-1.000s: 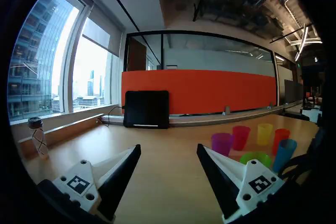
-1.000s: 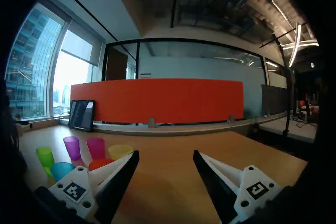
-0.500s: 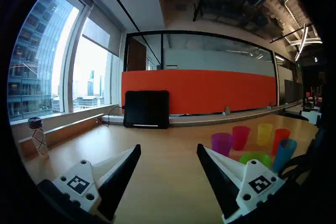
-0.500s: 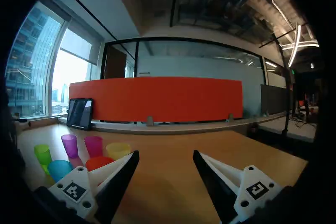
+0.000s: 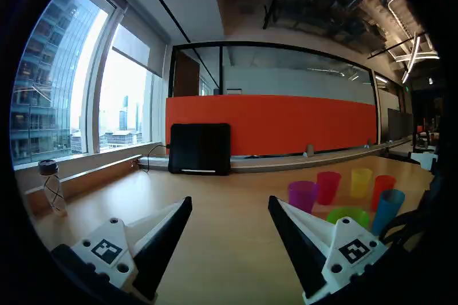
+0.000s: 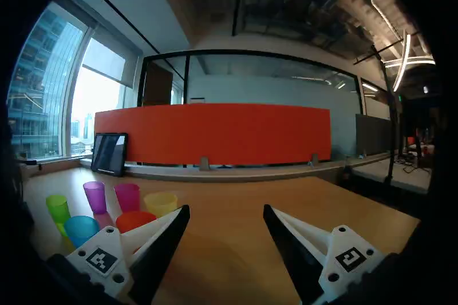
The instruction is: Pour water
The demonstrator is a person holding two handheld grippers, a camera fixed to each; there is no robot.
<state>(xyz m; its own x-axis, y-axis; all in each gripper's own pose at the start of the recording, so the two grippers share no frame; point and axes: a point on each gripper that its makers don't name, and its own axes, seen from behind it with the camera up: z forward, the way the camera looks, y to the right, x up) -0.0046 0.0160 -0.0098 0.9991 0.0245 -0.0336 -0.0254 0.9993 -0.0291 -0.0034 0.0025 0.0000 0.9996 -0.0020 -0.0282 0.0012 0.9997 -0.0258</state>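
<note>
Left gripper: fingers spread wide, nothing between them, low over bare wooden table.

Right gripper: likewise released and empty, over the same table top.

Cups: six, plastic, upright, clustered on the table.
- Left gripper view, beyond the finger on that view's right: purple cup, pink cup, yellow cup and orange cup in a back row. Green cup and blue cup nearer, green partly hidden by the finger.
- Right gripper view: same cluster at lower left.
- Contents: cannot tell.

Bottle: clear, dark cap, upright by the wooden ledge under the window, well apart from the cups.

Dark tablet: propped before orange partition at the table's far edge.
</note>
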